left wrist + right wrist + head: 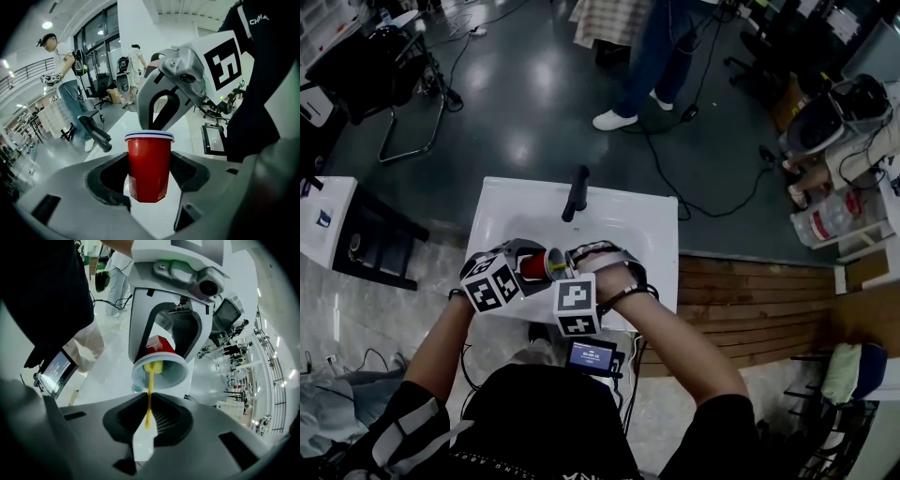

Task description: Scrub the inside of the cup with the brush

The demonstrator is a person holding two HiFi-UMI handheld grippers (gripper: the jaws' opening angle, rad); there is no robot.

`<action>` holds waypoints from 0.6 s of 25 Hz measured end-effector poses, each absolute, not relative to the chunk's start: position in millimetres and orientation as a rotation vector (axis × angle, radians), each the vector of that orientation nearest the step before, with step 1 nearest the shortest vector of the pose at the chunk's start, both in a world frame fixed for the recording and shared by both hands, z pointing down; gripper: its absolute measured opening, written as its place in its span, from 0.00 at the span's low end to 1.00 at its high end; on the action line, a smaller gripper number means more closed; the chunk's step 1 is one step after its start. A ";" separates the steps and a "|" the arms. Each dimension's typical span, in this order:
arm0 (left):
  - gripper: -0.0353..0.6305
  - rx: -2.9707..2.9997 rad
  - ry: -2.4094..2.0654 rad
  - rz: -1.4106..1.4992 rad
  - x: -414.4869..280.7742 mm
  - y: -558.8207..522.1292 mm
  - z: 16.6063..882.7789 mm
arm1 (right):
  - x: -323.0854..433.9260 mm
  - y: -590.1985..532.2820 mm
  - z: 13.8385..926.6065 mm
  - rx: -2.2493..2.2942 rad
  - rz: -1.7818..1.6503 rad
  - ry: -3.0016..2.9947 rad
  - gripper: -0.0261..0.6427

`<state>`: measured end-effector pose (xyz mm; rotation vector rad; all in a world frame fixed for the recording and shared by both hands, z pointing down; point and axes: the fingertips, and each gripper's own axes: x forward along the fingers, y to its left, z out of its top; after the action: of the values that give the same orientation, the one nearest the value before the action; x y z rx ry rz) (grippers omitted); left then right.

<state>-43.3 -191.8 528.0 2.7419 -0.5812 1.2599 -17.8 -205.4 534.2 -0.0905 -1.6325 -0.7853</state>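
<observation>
Sink (649,223), white, with a black faucet (575,192) at its far side, sits under both hands, probably so that drips from the scrubbing fall into the basin rather than on the floor. Over its near rim the left gripper (528,265) clamps the red cup (149,161) by its side walls, one pad on each side. The jaws stand wide because the cup is wide. The cup lies tipped on its side with its mouth turned right, toward the other tool, which looks meant to give the brush a straight way in. The right gripper (149,420) pinches the thin yellow handle of the brush (149,394) between nearly closed jaws, and the yellow brush head (153,366) is inside the cup, near its bottom.

Both forearms reach forward from the body and converge at the near edge of the sink. Both tools point steeply downward, and their tips angle inward until they almost meet.
</observation>
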 end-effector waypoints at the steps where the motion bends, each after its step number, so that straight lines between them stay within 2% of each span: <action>1: 0.47 2.736 -0.584 1.268 -44.9 -191.2 529.5 | -18.9 -203.2 535.4 -0.092 -0.781 -1.637 0.09; 15: 0.47 2.710 -0.545 1.321 -55.2 -186.8 542.5 | -33.7 -195.6 526.0 -0.048 -0.706 -1.707 0.10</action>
<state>-55.2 -186.8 542.5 2.7100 -0.5447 1.3206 -33.7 -195.6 526.0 -0.0482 -1.7069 -0.7057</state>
